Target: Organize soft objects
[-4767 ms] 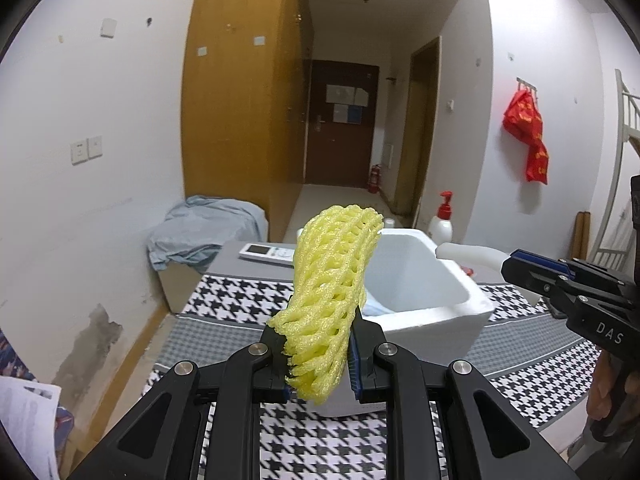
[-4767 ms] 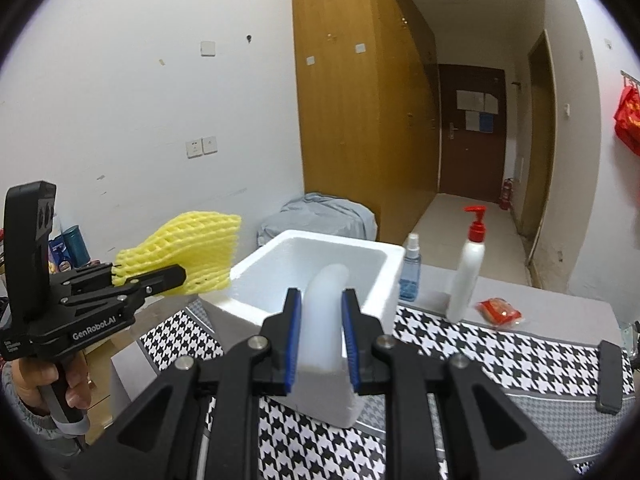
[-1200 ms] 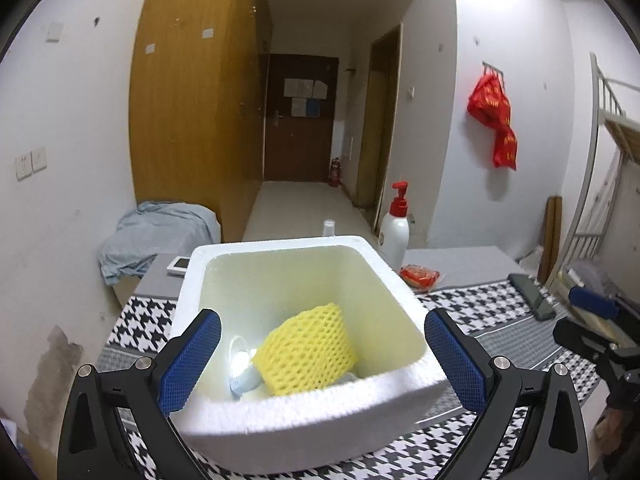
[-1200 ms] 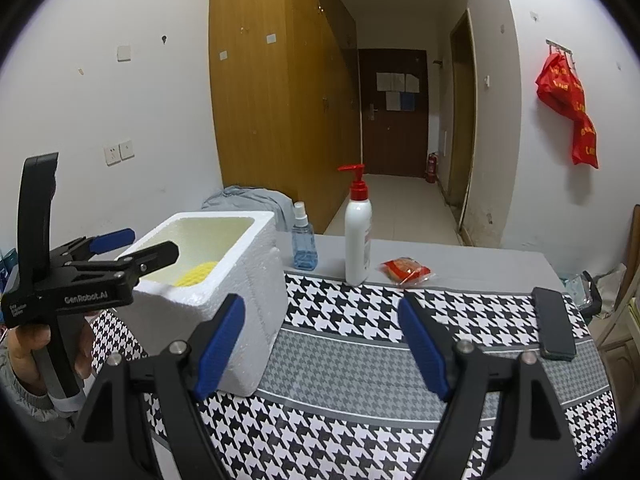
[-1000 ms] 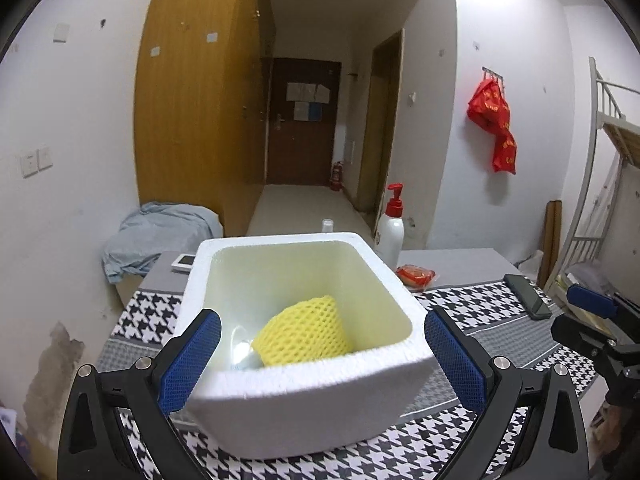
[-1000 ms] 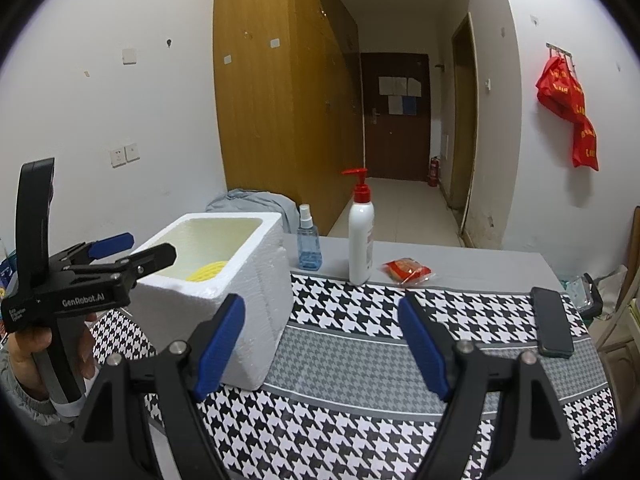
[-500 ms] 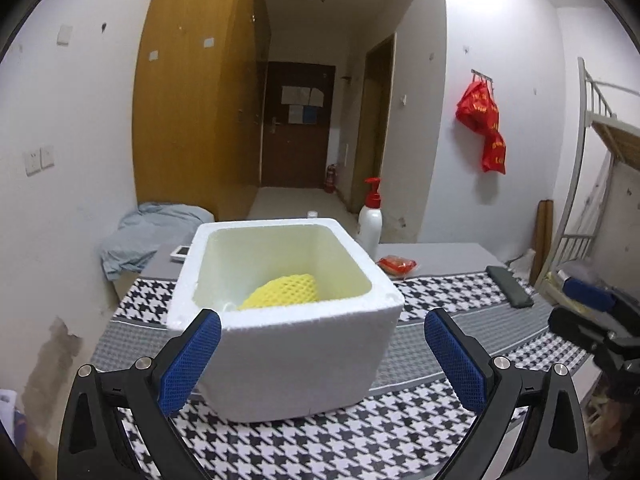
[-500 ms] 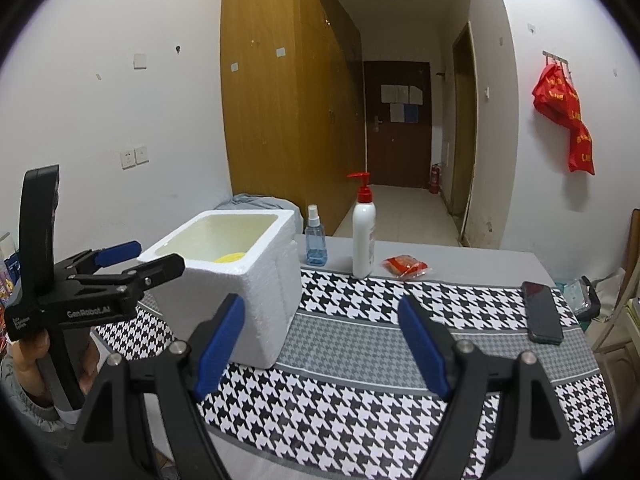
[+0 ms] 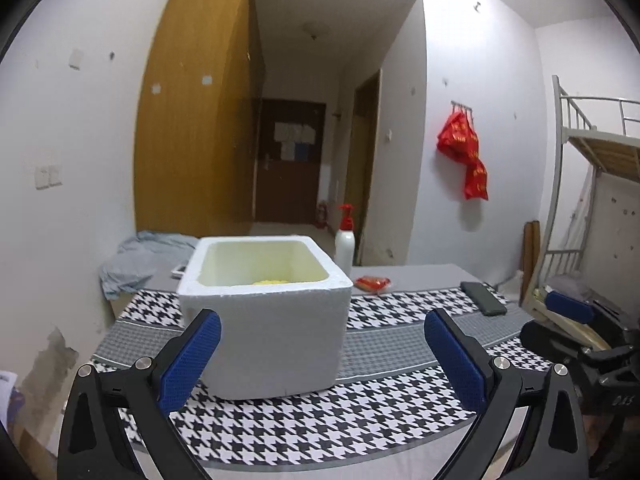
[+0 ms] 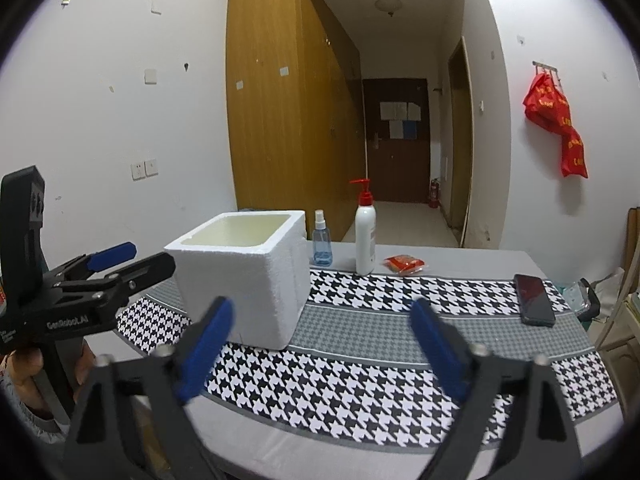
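Both the left gripper (image 9: 320,344) and the right gripper (image 10: 320,332) hang with fingers spread wide, gripping nothing. The foam box (image 9: 264,320) stands mid-frame on the checked table (image 9: 360,408); a yellow sliver (image 9: 270,281), probably foam netting, peeks inside.

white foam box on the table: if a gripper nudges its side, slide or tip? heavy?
The foam box looks like polystyrene, so probably light. Its broad flat base on the houndstooth cloth suggests it slides rather than tips. The grainy walls probably dent under a hard pinch.
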`<state>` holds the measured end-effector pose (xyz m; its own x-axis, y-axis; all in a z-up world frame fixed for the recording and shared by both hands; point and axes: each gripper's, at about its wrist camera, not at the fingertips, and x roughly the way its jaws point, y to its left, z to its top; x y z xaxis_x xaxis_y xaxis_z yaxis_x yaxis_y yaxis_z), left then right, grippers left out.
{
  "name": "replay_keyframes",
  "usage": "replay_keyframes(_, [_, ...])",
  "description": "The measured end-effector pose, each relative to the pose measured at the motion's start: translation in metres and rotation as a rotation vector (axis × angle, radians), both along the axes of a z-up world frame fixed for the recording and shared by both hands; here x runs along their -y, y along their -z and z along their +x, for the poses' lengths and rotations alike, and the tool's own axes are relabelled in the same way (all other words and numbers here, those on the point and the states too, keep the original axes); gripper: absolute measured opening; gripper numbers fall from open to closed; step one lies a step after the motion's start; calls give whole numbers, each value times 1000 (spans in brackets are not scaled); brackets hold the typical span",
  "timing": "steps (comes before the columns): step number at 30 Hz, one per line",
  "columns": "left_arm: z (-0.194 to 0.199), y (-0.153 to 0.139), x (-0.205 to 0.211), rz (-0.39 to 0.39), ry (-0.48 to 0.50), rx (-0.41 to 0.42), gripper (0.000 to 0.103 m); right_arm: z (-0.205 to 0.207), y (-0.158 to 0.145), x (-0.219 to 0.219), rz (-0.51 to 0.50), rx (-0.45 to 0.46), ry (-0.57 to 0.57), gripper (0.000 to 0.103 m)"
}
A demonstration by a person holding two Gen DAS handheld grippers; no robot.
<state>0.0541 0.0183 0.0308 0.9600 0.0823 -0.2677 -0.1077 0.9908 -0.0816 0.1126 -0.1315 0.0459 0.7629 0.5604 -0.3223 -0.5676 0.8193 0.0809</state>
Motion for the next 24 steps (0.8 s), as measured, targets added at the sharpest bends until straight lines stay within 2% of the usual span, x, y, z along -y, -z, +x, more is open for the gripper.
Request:
replay_keyframes(7, [-22, 15, 6, -9, -11, 24, 102, -22, 10, 11, 31, 22, 15, 101])
replay_keyframes(24, [-62, 30, 25, 36, -31, 92, 102, -57, 25, 13, 64, 78, 18, 103])
